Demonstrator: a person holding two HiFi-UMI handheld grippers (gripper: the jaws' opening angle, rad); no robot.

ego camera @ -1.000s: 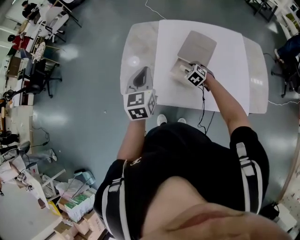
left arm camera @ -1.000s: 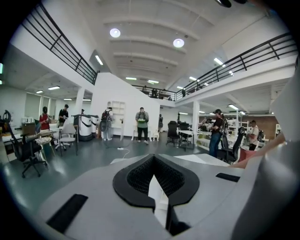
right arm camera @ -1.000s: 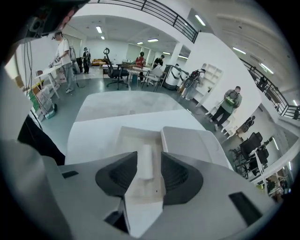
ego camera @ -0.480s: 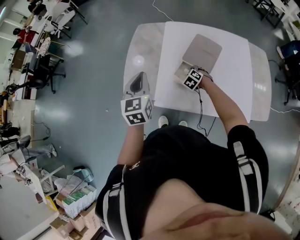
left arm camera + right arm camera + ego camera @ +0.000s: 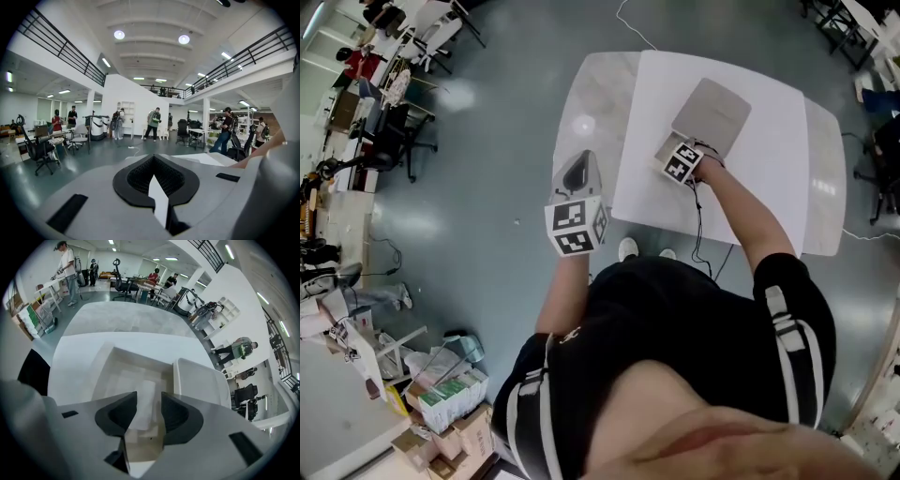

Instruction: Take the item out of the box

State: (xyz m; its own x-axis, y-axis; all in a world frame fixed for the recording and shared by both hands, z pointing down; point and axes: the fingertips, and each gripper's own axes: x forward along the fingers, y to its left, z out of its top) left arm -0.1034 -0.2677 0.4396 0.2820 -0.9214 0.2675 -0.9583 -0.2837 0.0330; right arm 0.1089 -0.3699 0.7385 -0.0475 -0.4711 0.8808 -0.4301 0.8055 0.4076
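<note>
NO GRIP YET: my right tongs (image 5: 149,398) hang wide over the open box (image 5: 104,365) on the tabletop (image 5: 773,178), the white item (image 5: 146,386) lying inside it between them; my left tongs (image 5: 154,161), pinched together, idle left of the box. Closing off-centre could skid the item or lift the unsteadied box

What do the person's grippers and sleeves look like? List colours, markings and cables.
The left gripper and the right gripper both have broad pale grey bodies with black textured jaw pads. Each carries a white cube printed with black square markers. A thin black cable runs from the right one. The person wears a black short-sleeved top with white stripes on the sleeves.
</note>
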